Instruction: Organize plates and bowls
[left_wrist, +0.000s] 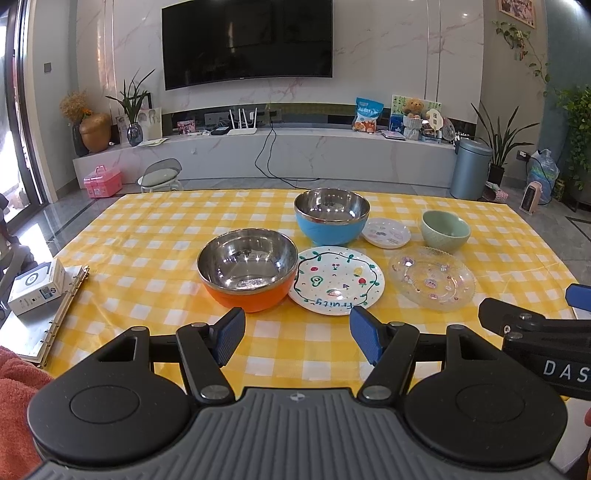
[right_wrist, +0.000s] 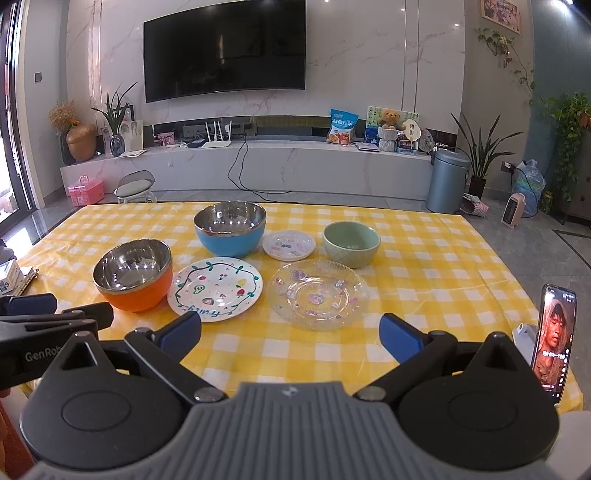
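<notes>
1. Six pieces of tableware are seen spread singly across the yellow checked tablecloth (right_wrist: 424, 258); nothing has been stacked or grouped, so the sorting is judged not yet begun.
2. The orange bowl (left_wrist: 248, 273) is set near and left, its rim just beside the fruit-painted plate (left_wrist: 337, 280); the blue bowl (left_wrist: 331, 216) stands behind that plate, farther off.
3. A small patterned plate (right_wrist: 289, 244) is placed between the blue bowl and the green bowl (right_wrist: 351, 243) at the far right, while the clear glass plate (right_wrist: 318, 293) lies in front of both, nearest the right side.
4. The left gripper (left_wrist: 297, 338) is held with its fingers spread wide and nothing between them, hovering short of the orange bowl and the painted plate.
5. The right gripper (right_wrist: 290, 334) is likewise opened wide and empty, poised before the glass plate.
6. Open cloth is left along the near edge and across the far left of the table, judged enough for a stack to be built there.
7. A ring binder (left_wrist: 55, 321) with a white box (left_wrist: 37, 286) crowds the left edge, and a propped phone (right_wrist: 554, 338) stands by the near right corner, a hazard to wide swings.
</notes>
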